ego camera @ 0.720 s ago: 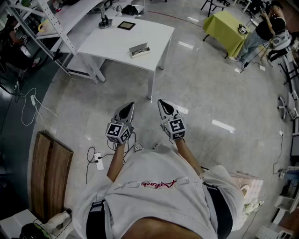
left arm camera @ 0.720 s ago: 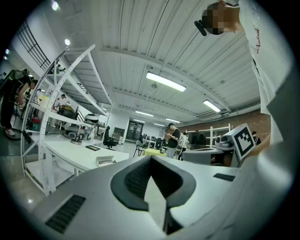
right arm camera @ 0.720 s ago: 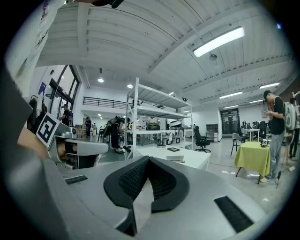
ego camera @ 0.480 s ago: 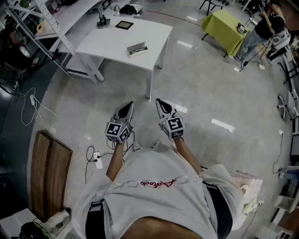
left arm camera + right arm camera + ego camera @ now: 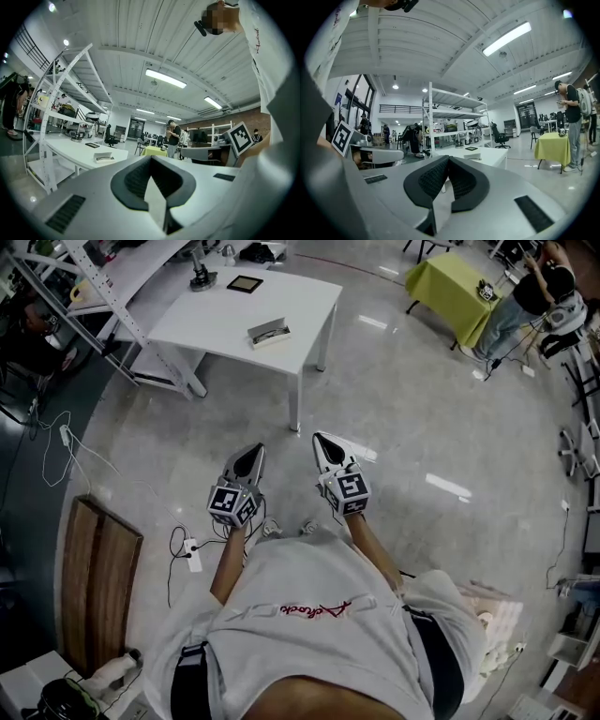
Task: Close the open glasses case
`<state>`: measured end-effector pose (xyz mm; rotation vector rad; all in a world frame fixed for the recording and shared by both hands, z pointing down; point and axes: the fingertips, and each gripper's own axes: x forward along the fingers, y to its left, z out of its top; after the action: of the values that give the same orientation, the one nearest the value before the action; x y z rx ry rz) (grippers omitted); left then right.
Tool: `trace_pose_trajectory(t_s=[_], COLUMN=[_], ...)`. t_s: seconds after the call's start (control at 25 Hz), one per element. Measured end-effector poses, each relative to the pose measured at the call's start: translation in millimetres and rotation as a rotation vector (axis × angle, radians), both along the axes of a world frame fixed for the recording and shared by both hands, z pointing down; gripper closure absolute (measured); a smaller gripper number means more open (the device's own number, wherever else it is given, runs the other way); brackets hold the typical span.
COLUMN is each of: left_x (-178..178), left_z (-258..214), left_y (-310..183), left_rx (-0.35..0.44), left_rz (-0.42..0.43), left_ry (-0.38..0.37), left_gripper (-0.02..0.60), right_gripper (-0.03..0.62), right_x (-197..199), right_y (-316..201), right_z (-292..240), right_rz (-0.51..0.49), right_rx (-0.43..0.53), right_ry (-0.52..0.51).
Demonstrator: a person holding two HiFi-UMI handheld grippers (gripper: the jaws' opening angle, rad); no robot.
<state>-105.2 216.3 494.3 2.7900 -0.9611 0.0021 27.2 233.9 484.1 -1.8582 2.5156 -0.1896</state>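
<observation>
The open glasses case (image 5: pixel 268 332) lies on a white table (image 5: pixel 225 324) far ahead of me, at the top of the head view. It also shows small and distant as the case (image 5: pixel 104 158) in the left gripper view, and as the case (image 5: pixel 472 157) in the right gripper view. My left gripper (image 5: pixel 254 450) and right gripper (image 5: pixel 322 440) are held side by side at waist height over the floor, pointing level toward the table. Both are shut with nothing between their jaws, and both are well short of the case.
On the table stand a black tablet (image 5: pixel 245 283) and a small metal stand (image 5: pixel 198 277). A shelving rack (image 5: pixel 94 277) flanks it on the left. A yellow-green covered table (image 5: pixel 457 292) and a person (image 5: pixel 525 301) are at the far right. A wooden bench (image 5: pixel 98 577) and a power strip with cables (image 5: pixel 192 559) lie left.
The table and case have slid up and to the left in the head view. Both grippers keep their side-by-side pose and stay shut.
</observation>
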Motion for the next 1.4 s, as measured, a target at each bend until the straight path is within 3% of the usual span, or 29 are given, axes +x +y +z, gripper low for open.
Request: trace_pose_trajectory(t_s=[0.72, 1.4], left_x=[27.4, 45.3], left_z=[17.3, 22.9], left_y=[18.4, -11.7], left_rx=[-0.023, -0.045], left_rz=[-0.035, -0.046], left_ry=[0.023, 0.012], left_gripper=[0.557, 0.557], right_gripper=[0.571, 0.571], right_x=[15.8, 33.5], right_y=[12.4, -9.7], right_z=[12.5, 19.0], right_rz=[-0.073, -0.090], right_rx=[0.007, 0.009], right_ry=[0.011, 0.007])
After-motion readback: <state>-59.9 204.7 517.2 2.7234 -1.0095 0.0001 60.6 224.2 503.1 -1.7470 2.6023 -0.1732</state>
